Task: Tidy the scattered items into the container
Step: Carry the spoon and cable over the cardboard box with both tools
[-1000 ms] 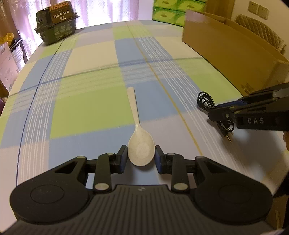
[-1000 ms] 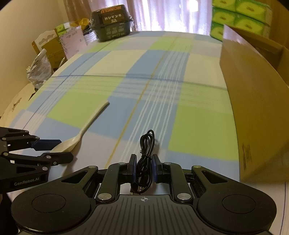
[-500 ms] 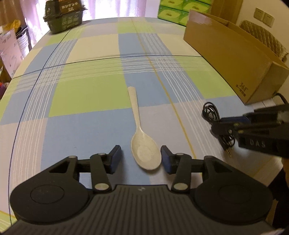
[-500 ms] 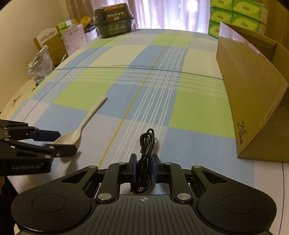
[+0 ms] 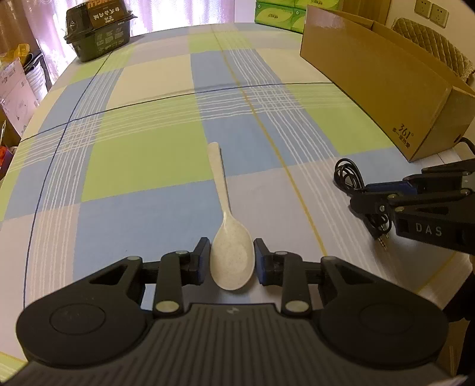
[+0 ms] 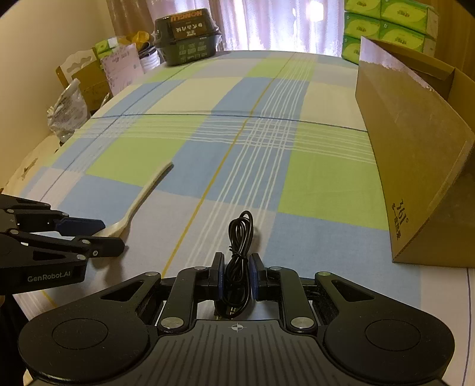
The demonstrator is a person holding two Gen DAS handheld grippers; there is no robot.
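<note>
A pale speckled spoon (image 5: 221,184) lies on the checked tablecloth, handle pointing away. My left gripper (image 5: 231,256) is shut on its bowl, a finger pressed against each side; the right wrist view shows that left gripper (image 6: 111,234) low over the cloth with the spoon (image 6: 148,190) handle stretching out from it. My right gripper (image 6: 236,271) is shut on a coiled black cable (image 6: 239,234), whose loop sticks out ahead of the fingers. From the left wrist, the right gripper (image 5: 360,197) holds the cable (image 5: 346,175) near the table's right edge. An open cardboard box (image 5: 386,74) stands at right.
A dark lidded food container (image 5: 98,32) sits at the table's far left corner. Green tissue packs (image 6: 386,17) are stacked behind the box (image 6: 415,148). Bags and cartons (image 6: 68,110) crowd the floor off the left edge. A padded chair (image 5: 436,38) stands behind the box.
Half a second ago my left fingers stood spread apart from the spoon's bowl; they have now closed onto it. The right gripper still holds the cable, little changed.
</note>
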